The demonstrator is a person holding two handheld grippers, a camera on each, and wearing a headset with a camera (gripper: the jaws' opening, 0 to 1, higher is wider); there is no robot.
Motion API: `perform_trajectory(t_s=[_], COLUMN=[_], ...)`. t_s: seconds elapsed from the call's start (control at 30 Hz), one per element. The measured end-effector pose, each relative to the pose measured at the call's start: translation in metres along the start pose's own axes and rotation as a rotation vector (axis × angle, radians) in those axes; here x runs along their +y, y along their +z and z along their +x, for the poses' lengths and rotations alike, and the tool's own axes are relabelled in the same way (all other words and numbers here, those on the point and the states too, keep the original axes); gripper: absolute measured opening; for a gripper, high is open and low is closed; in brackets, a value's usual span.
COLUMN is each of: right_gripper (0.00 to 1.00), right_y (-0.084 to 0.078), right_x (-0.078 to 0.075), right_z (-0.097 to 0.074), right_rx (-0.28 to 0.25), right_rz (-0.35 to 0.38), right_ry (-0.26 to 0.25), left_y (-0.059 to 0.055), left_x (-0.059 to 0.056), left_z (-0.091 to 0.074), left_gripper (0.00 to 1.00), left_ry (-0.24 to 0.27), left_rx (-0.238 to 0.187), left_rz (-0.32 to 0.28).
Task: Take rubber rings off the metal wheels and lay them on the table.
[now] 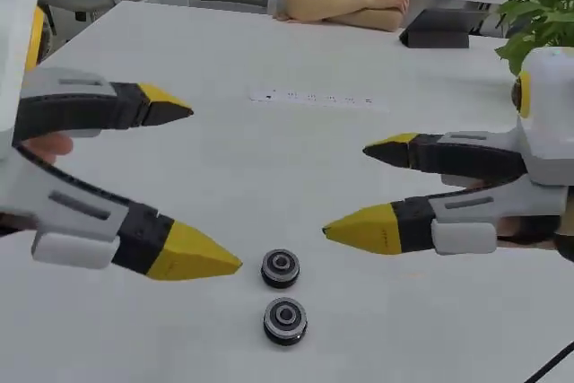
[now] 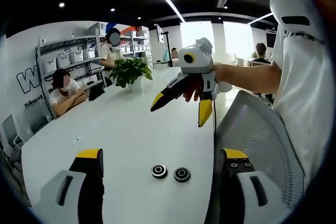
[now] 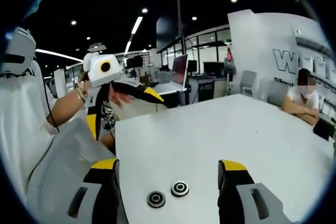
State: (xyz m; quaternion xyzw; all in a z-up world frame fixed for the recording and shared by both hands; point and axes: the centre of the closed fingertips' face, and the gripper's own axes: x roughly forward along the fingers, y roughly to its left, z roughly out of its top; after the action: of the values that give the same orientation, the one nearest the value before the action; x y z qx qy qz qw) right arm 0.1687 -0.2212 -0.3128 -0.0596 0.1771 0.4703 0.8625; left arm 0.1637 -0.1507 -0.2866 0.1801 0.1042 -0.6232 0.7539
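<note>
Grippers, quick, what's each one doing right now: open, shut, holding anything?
Left gripper: open, holding nothing.
Right gripper: open, holding nothing.

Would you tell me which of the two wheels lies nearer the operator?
The lower wheel in the head view; the other wheel sits just beyond it.

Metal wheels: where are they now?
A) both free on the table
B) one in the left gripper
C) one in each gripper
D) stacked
A: near wheel and far wheel lie on the table, apart from the left gripper and right gripper, both open.
</note>
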Motion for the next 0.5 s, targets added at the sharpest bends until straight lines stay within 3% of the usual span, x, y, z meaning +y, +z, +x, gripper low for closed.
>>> perform_trajectory(t_s=[0.1, 0.3, 0.4, 0.5], right_gripper=[0.70, 0.65, 0.62, 0.57], right_y=[0.002, -0.022, -0.035, -0.045], right_x=[0.000, 0.000, 0.002, 0.004], right_z=[0.010, 0.029, 0.036, 0.040], right_rx=[-0.033, 0.019, 0.027, 0.021], right_rz=[0.028, 0.047, 0.066, 0.073], right_ry=[0.027, 0.050, 0.067, 0.078], left_y=[0.011, 0.026, 0.024, 0.014], left_x=[0.008, 0.026, 0.027, 0.028], left_z=[0.006, 0.023, 0.031, 0.042], left_gripper=[0.89, 0.84, 0.79, 0.76], left_ry=[0.005, 0.035, 0.034, 0.020], left_rx=[-0.035, -0.122, -0.149, -0.156], left_rz=[0.015, 0.015, 0.014, 0.000])
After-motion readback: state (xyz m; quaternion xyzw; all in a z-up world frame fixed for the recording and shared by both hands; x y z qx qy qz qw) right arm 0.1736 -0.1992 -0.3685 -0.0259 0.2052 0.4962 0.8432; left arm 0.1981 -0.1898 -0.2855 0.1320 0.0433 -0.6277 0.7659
